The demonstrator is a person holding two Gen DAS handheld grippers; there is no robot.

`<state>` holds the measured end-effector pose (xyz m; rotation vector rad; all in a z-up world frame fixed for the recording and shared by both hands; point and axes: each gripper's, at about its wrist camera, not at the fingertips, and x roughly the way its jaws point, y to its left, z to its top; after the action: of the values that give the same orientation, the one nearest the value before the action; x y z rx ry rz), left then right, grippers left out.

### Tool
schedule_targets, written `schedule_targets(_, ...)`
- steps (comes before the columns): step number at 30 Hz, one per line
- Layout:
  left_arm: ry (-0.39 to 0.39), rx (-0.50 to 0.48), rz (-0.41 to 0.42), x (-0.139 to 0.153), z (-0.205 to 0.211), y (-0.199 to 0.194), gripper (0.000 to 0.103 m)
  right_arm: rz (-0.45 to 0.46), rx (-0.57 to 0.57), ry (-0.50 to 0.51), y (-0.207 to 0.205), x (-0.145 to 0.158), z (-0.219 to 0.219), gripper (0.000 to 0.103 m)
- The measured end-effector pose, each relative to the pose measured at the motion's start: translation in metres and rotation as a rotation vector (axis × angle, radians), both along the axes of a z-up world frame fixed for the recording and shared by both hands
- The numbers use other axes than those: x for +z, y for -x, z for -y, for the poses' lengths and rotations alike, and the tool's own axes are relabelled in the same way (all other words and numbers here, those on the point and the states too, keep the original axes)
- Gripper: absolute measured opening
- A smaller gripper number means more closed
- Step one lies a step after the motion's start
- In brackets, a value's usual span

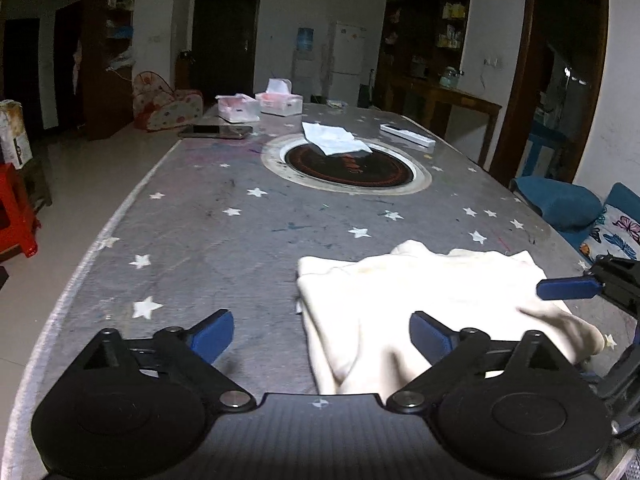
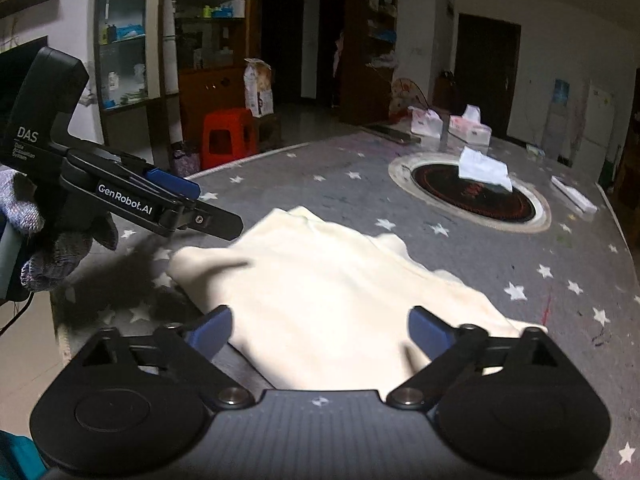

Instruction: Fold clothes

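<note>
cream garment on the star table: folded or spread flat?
Folded. The cream garment lies as a compact stack, with layered edges showing at its near left side in the left wrist view; neither claw holds it.

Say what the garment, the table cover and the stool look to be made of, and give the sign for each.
Garment: soft cream fabric, probably knit cotton; matte, with limp rounded folds.
Table cover: grey star-printed sheet, possibly vinyl; faint sheen, lies flat, scuffed.
Stool: red moulded plastic, by its glossy, one-piece look.

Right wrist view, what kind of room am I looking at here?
Probably a home dining and living room: a long table with a built-in round cooktop, shelving with household goods, and a white fridge by the far wall.
</note>
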<state>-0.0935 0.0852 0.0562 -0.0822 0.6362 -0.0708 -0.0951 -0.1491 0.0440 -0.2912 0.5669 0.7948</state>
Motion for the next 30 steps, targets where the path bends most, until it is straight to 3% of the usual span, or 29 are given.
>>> schedule_targets(9,0.019,0.058,-0.005,0.004,-0.013,0.008,0.103,0.089,0.099,0.045,0.022,0.003,-0.029,0.103)
schedule_targets(11,0.018,0.079,-0.011,0.004,-0.016,0.008,0.103,0.093,0.132,0.054,0.027,0.002,-0.037,0.099)
schedule_targets(16,0.043,0.124,-0.016,0.005,-0.028,0.012,0.103,0.007,0.230,0.018,0.029,-0.002,-0.057,0.085)
schedule_targets(24,0.043,0.148,-0.023,0.002,-0.041,0.017,0.103,-0.107,0.308,-0.054,0.021,-0.015,-0.081,0.085)
schedule_targets(30,0.052,0.140,-0.035,-0.001,-0.041,0.016,0.103,-0.193,0.332,-0.050,0.016,-0.034,-0.089,0.086)
